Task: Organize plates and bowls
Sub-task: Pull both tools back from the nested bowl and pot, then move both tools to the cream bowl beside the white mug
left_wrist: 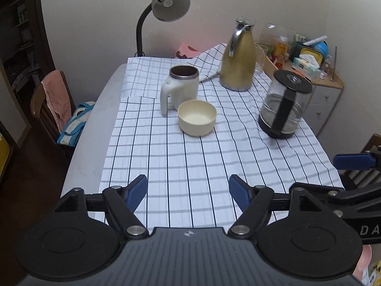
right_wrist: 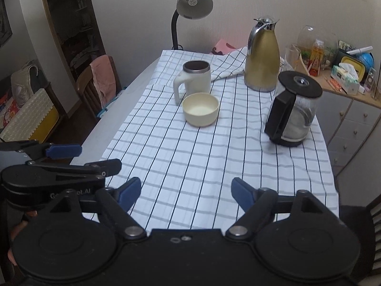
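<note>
Hovering over the near edge of the checked tablecloth (left_wrist: 190, 166), the left gripper (left_wrist: 188, 193) is holding its blue fingers (left_wrist: 137, 191) wide apart with nothing between them, which suits an approach rather than a grip. The right gripper (right_wrist: 185, 194) is doing the same at the bottom of its own view, fingers spread and empty. Each one is showing at the edge of the other's picture, so the two are sitting side by side, low and level, pointing up the table.

The cream bowl (left_wrist: 197, 118) is sitting upright near the centre of the frame, well apart from both grippers, just in front of the white mug (left_wrist: 179, 88) and close enough that they may be touching. A gold thermos (left_wrist: 237, 59) is standing in the upper right, and a glass kettle (left_wrist: 284, 104) at mid right, both clear of the bowl. No plate is showing, so the bowl is probably the first thing to be taken
</note>
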Motion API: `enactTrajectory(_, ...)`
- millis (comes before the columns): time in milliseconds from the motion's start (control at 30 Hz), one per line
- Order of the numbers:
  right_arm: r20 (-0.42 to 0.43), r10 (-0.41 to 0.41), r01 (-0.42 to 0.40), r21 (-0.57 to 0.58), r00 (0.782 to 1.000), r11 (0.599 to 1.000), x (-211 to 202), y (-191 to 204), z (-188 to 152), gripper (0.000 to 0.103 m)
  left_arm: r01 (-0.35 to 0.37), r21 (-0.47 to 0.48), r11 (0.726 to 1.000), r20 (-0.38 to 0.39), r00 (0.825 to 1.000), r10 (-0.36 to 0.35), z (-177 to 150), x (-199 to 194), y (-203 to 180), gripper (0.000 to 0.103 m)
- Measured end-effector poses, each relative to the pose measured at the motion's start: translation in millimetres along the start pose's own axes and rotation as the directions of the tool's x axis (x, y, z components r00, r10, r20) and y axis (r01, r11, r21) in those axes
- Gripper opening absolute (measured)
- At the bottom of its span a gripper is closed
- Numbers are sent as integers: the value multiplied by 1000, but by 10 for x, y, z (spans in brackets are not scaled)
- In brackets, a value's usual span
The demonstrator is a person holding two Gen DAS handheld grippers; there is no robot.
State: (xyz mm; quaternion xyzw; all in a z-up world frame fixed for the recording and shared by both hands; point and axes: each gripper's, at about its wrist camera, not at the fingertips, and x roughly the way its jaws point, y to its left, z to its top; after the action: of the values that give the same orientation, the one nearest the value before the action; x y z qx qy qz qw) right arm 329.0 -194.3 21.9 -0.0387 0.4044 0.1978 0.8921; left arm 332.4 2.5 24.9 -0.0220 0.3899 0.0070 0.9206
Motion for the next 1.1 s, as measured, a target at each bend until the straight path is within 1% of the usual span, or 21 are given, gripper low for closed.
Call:
enactTrajectory(33, 1, -5, 5, -5, 1000, 1000, 63, -50, 78, 88, -8, -11, 1000, 2, 1000, 9, 75, 77, 19, 76)
enactTrajectory(100, 2, -9, 9, -7, 1000, 1000, 186, -139, 206, 97, -34, -37, 999, -2, 999, 34, 217, 242, 64, 77)
enactTrajectory(333, -8, -25, 25, 11, 1000, 1000, 738, -452, 742, 100, -69, -129, 989, -42, 997, 64, 725, 844, 239, 77)
enactTrajectory(500, -19, -37, 38, 32, 999, 999, 1170, -642, 1040, 100, -90, -119, 989, -59, 995, 83, 958, 1268, 252, 77)
enactTrajectory(567, -27, -37, 39, 47, 999, 998, 1354, -720, 1131, 100, -98, -117, 988, -64, 994, 91, 1023, 1439, 258, 77)
enactTrajectory(767, -58, -29, 34, 98, 998, 995, 1937, -904, 1347, 100, -84, -134, 987, -103, 992, 71, 1120, 1966, 286, 77)
enactTrajectory(833, -70, -33, 41, 109, 997, 993, 2112, -933, 1395, 99, -101, -133, 986, -109, 990, 87, 1131, 2125, 293, 77)
enactTrajectory(933, -89, -38, 51, 142, 995, 989, 2377, -1009, 1467, 97, -113, -149, 982, -124, 988, 95, 1146, 2346, 308, 77)
enactTrajectory(1033, -118, -34, 54, 169, 992, 984, 2633, -1070, 1516, 91, -114, -159, 981, -144, 985, 91, 1145, 2543, 308, 77)
enactTrajectory(1100, -132, -28, 53, 183, 991, 982, 2781, -1089, 1532, 88, -112, -158, 981, -149, 985, 88, 1146, 2658, 292, 77)
